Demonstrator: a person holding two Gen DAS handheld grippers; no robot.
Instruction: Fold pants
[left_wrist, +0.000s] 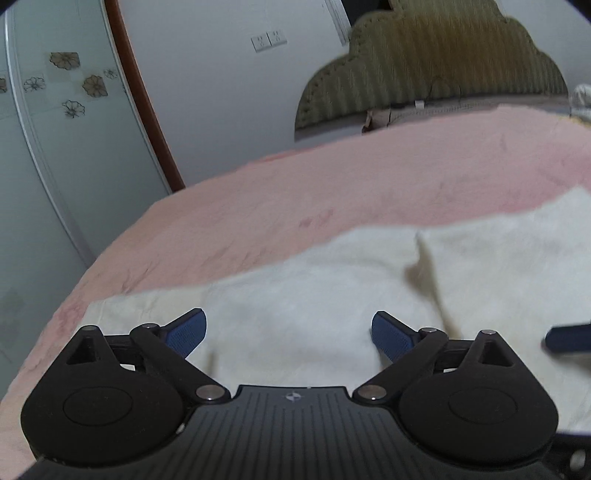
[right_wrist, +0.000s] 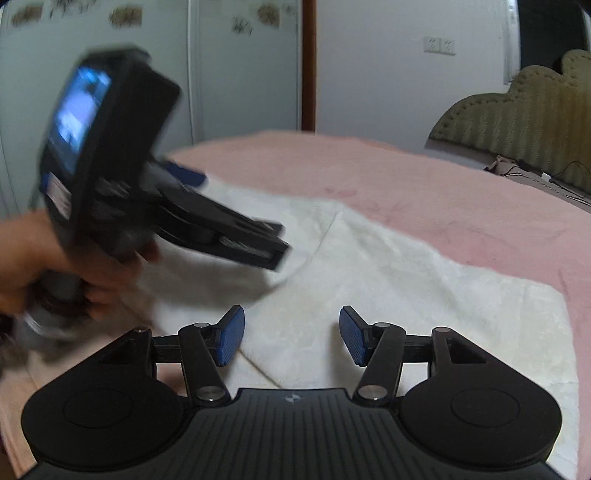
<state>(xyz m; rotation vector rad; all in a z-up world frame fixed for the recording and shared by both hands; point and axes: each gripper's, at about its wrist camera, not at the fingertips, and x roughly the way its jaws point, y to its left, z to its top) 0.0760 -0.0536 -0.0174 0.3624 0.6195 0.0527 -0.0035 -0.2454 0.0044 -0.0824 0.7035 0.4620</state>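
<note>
White fleecy pants (left_wrist: 332, 295) lie spread flat on a pink blanket (left_wrist: 332, 184); they also show in the right wrist view (right_wrist: 388, 280), with a fold seam running through the middle. My left gripper (left_wrist: 288, 334) is open and empty just above the cloth. My right gripper (right_wrist: 291, 334) is open and empty above the near edge of the pants. In the right wrist view the left gripper's body (right_wrist: 147, 192) shows blurred at the left, held by a hand, its blue fingertip (right_wrist: 186, 175) over the pants. One blue finger of the right gripper (left_wrist: 569, 338) shows at the right edge.
The pink blanket (right_wrist: 443, 192) covers a bed. An olive padded headboard (left_wrist: 436, 66) stands at the far right. A white wall with sockets (left_wrist: 267, 40) and a wardrobe with flower decals (left_wrist: 74, 85) stand behind, past the bed's left edge.
</note>
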